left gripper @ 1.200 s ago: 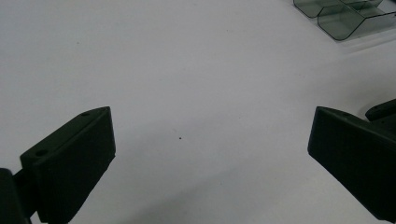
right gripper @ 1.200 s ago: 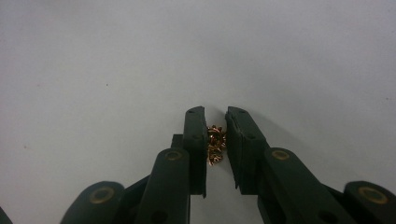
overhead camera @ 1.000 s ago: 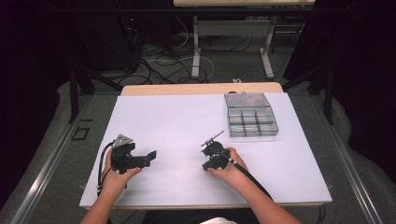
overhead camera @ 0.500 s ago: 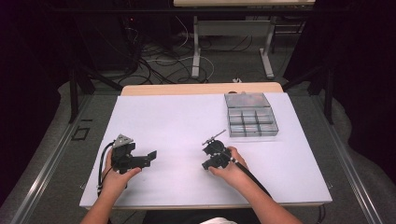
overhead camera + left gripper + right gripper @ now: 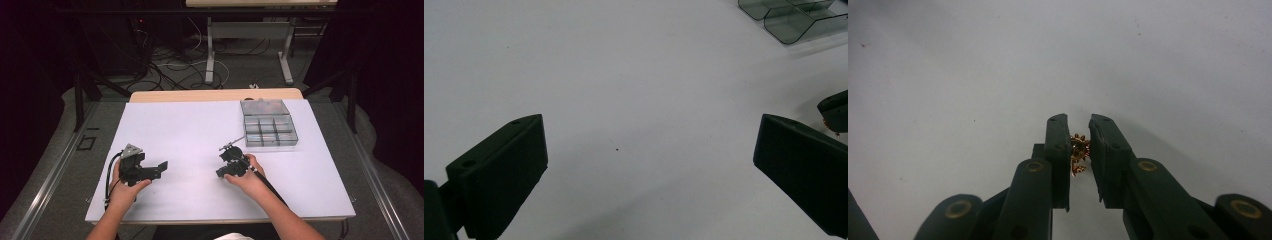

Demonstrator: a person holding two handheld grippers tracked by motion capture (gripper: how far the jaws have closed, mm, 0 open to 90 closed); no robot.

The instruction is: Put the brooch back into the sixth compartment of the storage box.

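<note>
In the right gripper view, my right gripper (image 5: 1079, 150) is shut on a small gold toothed part (image 5: 1078, 151) that looks like a tiny gear, held just above the white table. From above, the right gripper (image 5: 223, 165) sits in a hand at the table's front middle. My left gripper (image 5: 161, 168) is held at the front left, pointing right. Its jaws stand wide apart in the left gripper view (image 5: 651, 170), with only bare table between them.
A clear plastic box (image 5: 270, 129) with several compartments sits at the back right of the white table top (image 5: 190, 125); its corner (image 5: 794, 20) shows in the left gripper view. Cables and table legs lie on the floor beyond the far edge.
</note>
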